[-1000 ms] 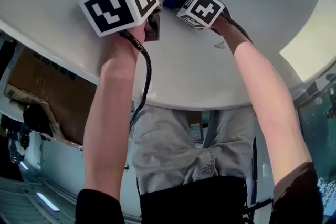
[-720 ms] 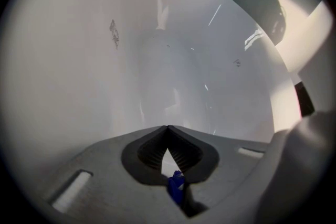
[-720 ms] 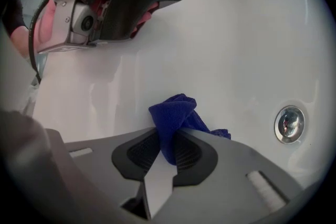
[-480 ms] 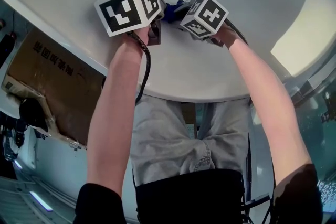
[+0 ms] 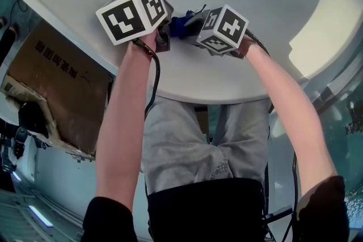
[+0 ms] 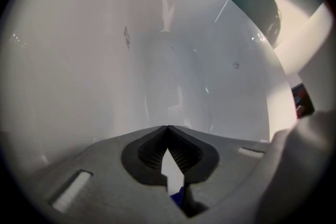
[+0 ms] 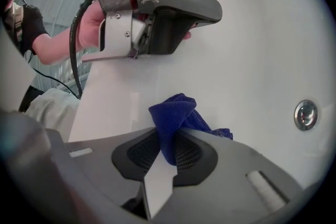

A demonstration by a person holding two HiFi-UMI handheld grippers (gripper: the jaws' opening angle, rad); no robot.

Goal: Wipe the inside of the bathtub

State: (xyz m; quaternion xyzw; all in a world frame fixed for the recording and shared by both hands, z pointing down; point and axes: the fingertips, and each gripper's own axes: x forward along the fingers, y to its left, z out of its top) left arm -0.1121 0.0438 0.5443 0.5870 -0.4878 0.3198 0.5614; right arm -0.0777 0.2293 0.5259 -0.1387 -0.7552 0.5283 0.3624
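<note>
- Small dark-blue fleecy cloth [image 7: 176,115]: bunched into a thick fold, centre of the right gripper view. A loose tail spills to the right of the jaws.
- In the head view the cloth [image 5: 178,25] sits at upper centre, between the two marker cubes, low against the tub's inner wall.
- Handling, by my reading: light, limp and soft, and it crushes to nothing under the pads. A thin pinch could drag out during a wipe. Best taken by the bunched fold, deep in the ribbed pads, with the tail left free as the wiping face.
- Right gripper [image 7: 167,139]: jaws clenched on the cloth's fold, which pokes up above them.
- Cannot tell whether the cloth is pressed on the surface or just off it.
- Left gripper [image 6: 168,131]: jaws closed tip to tip, nothing between the pads. A blue speck shows low in the gap; cannot tell what it is.
- From the right gripper's camera the left gripper [image 7: 157,13] sits upper left, near the tub wall.
- Glossy white bathtub [image 7: 252,34]: hard, curved, likely slick. Round chrome fitting [image 7: 305,114] at right edge.
- Brown cardboard box [image 5: 51,76] at left, outside the tub.
</note>
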